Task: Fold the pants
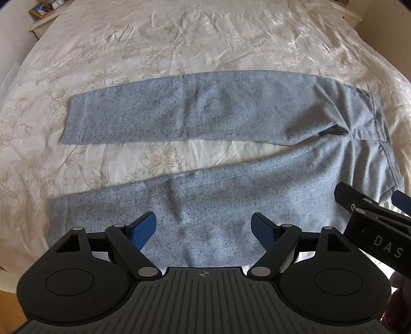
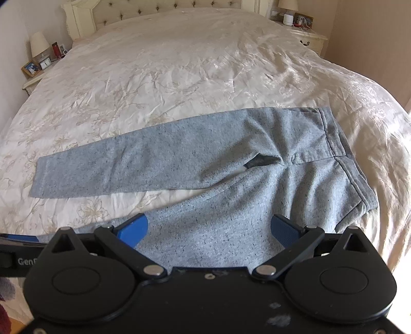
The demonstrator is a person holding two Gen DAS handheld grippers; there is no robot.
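Observation:
Grey speckled pants (image 1: 205, 113) lie flat on the bed, legs spread and pointing left, waistband at the right. They also show in the right wrist view (image 2: 231, 179). My left gripper (image 1: 204, 226) is open and empty, hovering over the near leg. My right gripper (image 2: 209, 228) is open and empty, over the near thigh close to the waistband; it also shows at the right edge of the left wrist view (image 1: 372, 205).
A cream floral bedspread (image 2: 179, 77) covers the bed. A tufted headboard (image 2: 167, 7) stands at the far end. Nightstands with lamps and frames sit at the far left (image 2: 36, 61) and far right (image 2: 303, 28). Wooden floor (image 1: 10, 308) shows at lower left.

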